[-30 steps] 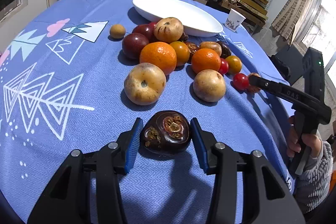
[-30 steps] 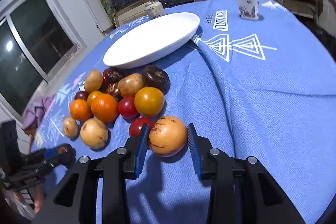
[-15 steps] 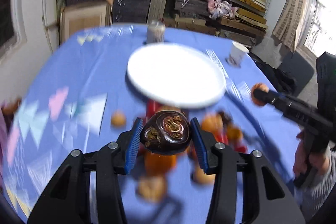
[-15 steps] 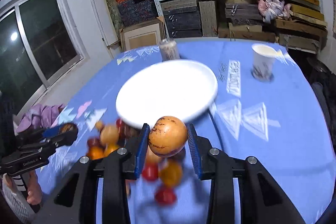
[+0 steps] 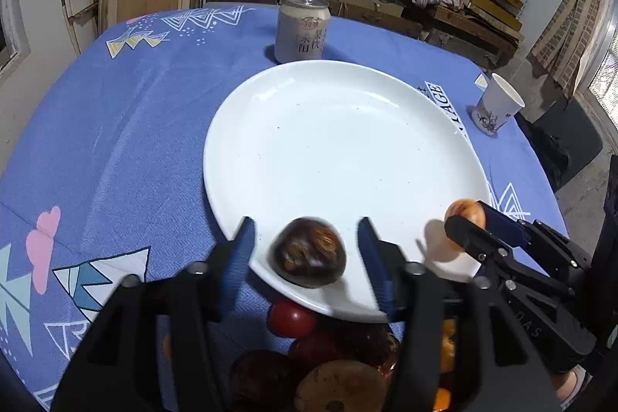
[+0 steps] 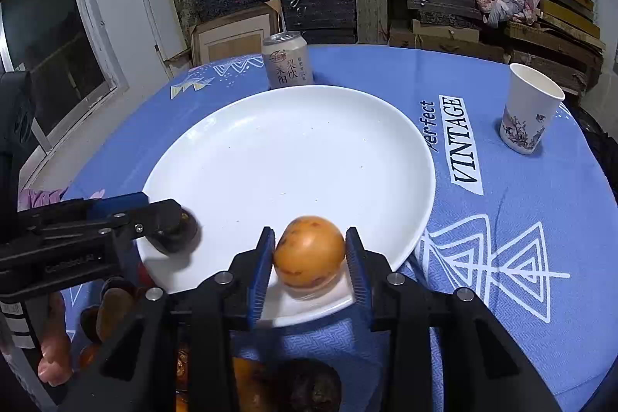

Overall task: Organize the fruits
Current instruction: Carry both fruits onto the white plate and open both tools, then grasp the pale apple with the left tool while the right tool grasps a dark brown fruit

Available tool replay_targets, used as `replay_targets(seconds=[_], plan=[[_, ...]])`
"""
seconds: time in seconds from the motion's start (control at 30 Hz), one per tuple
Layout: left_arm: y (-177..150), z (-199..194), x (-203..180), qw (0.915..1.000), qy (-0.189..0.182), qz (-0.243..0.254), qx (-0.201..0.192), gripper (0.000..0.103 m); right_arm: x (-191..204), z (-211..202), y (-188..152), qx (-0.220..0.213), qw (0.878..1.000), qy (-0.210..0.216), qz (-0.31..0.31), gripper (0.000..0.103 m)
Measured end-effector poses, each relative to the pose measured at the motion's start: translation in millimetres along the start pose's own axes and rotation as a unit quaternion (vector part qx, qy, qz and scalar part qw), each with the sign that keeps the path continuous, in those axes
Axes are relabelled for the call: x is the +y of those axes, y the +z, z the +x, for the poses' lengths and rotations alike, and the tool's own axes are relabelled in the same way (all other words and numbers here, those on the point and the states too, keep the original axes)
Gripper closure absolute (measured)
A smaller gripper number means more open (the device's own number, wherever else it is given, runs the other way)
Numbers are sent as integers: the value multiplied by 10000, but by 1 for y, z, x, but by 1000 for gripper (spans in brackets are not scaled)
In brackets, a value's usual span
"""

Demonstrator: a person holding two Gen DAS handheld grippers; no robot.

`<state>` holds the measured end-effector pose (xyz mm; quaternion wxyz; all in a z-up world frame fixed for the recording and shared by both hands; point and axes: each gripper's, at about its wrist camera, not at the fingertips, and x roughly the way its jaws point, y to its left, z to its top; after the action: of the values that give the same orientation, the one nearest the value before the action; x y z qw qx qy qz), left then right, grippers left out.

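Dark brown round fruit (image 5: 308, 252) lay on the near rim of the large white round plate (image 5: 347, 141), free between the spread pads of the left claw (image 5: 307, 257), whose jaws had just been opening. The right claw (image 6: 309, 257) gripped an orange-yellow speckled round fruit (image 6: 309, 250) over the same rim. Remaining red, orange and brown fruits (image 5: 328, 354) sat heaped on the blue patterned bench cloth (image 5: 116, 126).
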<state>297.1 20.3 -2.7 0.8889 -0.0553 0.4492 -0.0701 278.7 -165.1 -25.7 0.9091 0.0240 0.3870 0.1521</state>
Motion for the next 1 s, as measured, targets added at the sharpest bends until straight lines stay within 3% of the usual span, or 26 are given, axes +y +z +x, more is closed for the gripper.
replay_targets(seconds=[0.07, 0.2, 0.33, 0.53, 0.7, 1.0], plan=[[0, -4, -1, 10000, -17, -25, -37, 39, -1, -3, 0, -47, 10000, -6, 0, 63], [-6, -27, 3, 9996, 44, -79, -268, 39, -3, -26, 0, -266, 9996, 56, 56, 60], [-37, -60, 8, 9986, 173, 30, -495, 37, -1, -69, -16, -753, 9971, -105, -43, 36], [-89, -82, -6, 9969, 186, 358, -681, 31, 0, -114, -55, -1159, 9928, -297, -78, 25], [-100, -70, -26, 9937, 415, 815, -655, 31, -9, -125, -72, -1237, 9918, -316, 44, 24], [-98, -49, -29, 9939, 335, 952, -442, 31, -18, -119, -69, -1120, 9931, -199, 280, 24]])
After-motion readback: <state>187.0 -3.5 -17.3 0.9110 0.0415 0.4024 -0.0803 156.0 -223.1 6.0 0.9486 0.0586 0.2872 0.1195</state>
